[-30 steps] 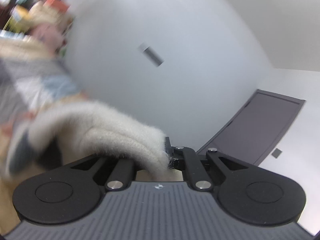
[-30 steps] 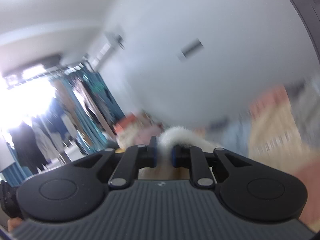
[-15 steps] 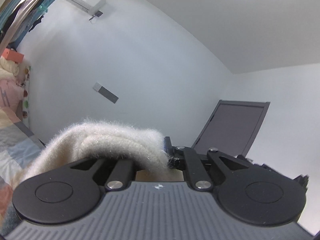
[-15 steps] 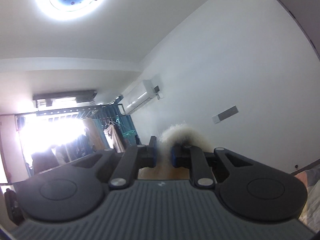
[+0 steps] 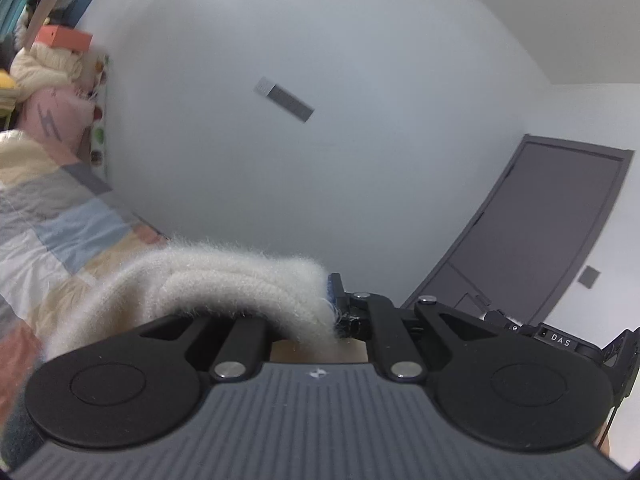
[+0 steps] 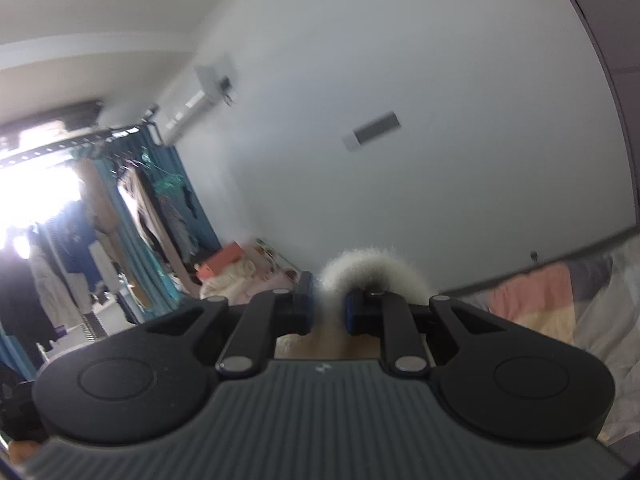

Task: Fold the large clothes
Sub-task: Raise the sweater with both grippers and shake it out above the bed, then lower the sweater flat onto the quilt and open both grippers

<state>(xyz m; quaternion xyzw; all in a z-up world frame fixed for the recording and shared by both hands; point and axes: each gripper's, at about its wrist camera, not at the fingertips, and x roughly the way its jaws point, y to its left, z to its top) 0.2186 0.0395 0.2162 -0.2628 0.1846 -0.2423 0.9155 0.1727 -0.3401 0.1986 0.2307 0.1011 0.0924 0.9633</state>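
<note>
Two grippers, left (image 5: 334,304) & right (image 6: 328,306), each clamped on fuzzy white garment (image 5: 224,284), lifting it w/ edge spread between them, likely for folding.

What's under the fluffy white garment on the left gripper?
The fluffy white garment drapes over the left gripper, hiding its left finger. Beyond it lies the patchwork bedspread; anything directly beneath is covered.

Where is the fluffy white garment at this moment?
The fluffy white garment is clamped in both grippers: in the left wrist view it drapes left over the left gripper, and in the right wrist view it bulges above the right gripper.
</note>
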